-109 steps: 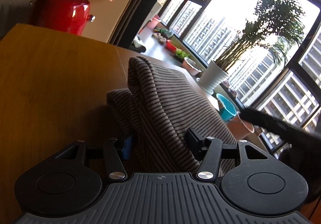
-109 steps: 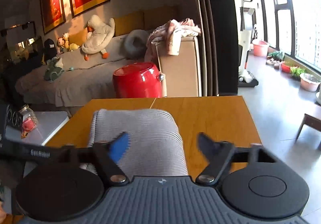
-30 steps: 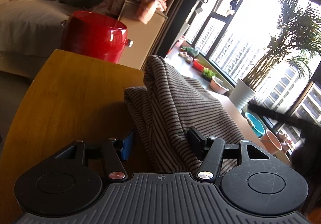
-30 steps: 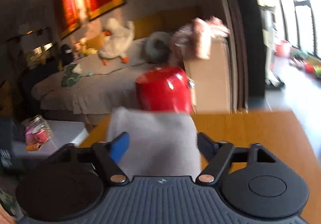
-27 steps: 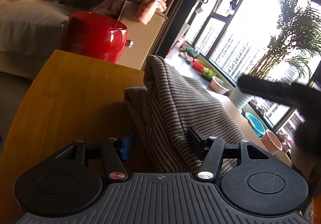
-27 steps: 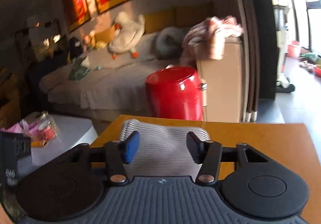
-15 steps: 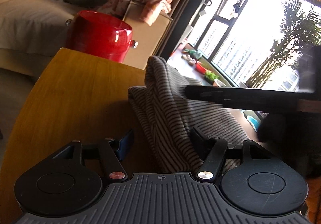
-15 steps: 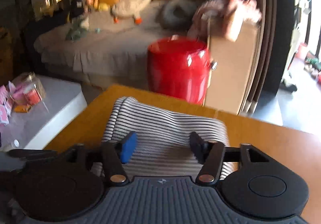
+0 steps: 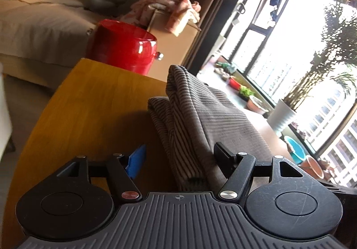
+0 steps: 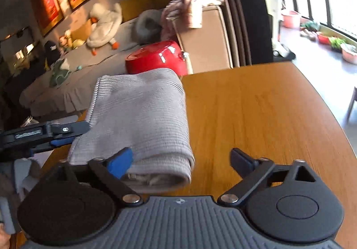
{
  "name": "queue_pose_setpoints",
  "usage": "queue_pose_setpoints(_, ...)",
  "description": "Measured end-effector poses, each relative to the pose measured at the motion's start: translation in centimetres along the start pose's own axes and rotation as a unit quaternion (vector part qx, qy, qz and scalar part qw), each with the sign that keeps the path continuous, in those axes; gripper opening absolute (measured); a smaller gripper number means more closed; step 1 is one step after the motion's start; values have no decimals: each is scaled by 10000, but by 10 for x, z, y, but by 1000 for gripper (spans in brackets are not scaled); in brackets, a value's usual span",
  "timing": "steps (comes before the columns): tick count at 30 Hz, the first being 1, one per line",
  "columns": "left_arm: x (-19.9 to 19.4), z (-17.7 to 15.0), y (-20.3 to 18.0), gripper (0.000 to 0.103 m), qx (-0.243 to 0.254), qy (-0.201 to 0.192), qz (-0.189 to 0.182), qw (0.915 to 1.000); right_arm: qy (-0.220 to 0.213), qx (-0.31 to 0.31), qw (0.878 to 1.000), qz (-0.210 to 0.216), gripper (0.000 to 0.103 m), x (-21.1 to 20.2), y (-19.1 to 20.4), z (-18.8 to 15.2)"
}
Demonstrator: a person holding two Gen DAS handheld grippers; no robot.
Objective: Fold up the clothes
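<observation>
A grey striped garment (image 10: pixel 138 119) lies folded into a thick bundle on the wooden table (image 10: pixel 256 110). In the left wrist view the same garment (image 9: pixel 200 119) rises in a fold between the fingers. My left gripper (image 9: pixel 179 155) is open, its jaws on either side of the bundle's near edge. It also shows in the right wrist view (image 10: pixel 55 135) at the bundle's left side. My right gripper (image 10: pixel 180 159) is open wide. Its blue left fingertip (image 10: pixel 119 160) is at the bundle's near end and its right finger is over bare wood.
A red round pot (image 9: pixel 121 47) stands past the table's far edge, next to a cardboard box (image 9: pixel 176 39) draped with pink cloth. A sofa with plush toys (image 10: pixel 104 23) is behind. Potted plants (image 9: pixel 283 117) stand by the window on the right.
My right gripper has opened wider and swung right, so the bundle now lies left of its centre. The left gripper has stayed at the bundle's edge, and the right arm has left its view.
</observation>
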State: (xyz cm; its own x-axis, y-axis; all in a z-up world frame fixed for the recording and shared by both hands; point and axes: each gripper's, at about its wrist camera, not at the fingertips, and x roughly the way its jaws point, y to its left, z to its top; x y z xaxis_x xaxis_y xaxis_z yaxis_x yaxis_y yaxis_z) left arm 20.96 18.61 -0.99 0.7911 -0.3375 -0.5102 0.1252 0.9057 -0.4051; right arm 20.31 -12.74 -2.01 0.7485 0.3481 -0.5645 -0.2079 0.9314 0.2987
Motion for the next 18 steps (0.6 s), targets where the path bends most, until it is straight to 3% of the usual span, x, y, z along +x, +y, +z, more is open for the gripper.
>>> queue_pose_setpoints(3,-22,-16,-16,93,11,33,284,9996,71,9,9998,-169,103,-10,0,-18)
queue_pose_setpoints(9,-44,-71,-60,103,380,475,848,9945,101,57,9979,-632,103,-43,2,-48)
queue_pose_setpoints(15,-51,-105,-94,103,956,335,1891,9767,330,-411,9900,-1311,103,-52,15,-61)
queue_pose_setpoints(18,-48,-105,-95,103,1041,386,2064,9722,429,-649,9846,-1565,103,-50,22,-66)
